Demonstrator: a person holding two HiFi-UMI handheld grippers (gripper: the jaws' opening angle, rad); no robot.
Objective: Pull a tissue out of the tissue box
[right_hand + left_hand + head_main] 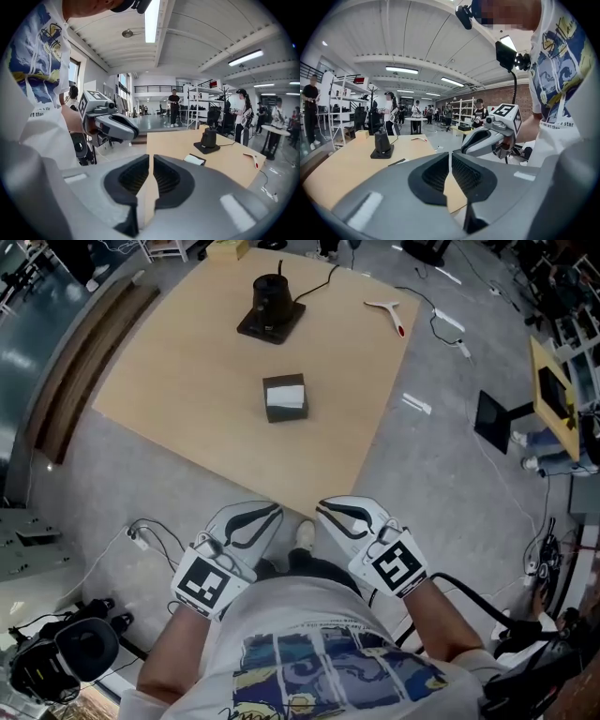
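Observation:
The tissue box point(285, 397) is dark with a white tissue showing at its top, and it stands near the middle of the wooden table point(178, 381). It appears small in the right gripper view point(194, 160) and as a thin sliver in the left gripper view point(397, 162). Both grippers are held close to the person's body, off the table's near corner and well short of the box. My left gripper point(259, 515) point(450, 161) has its jaws together with nothing between them. My right gripper point(335, 512) point(151, 176) is likewise shut and empty.
A black device on a square base point(271, 307) with a cable stands behind the box. A white tool with a red tip point(386, 309) lies at the far right of the table. Cables, a headset point(56, 652) and a black stand point(494, 423) are on the floor. People stand far off.

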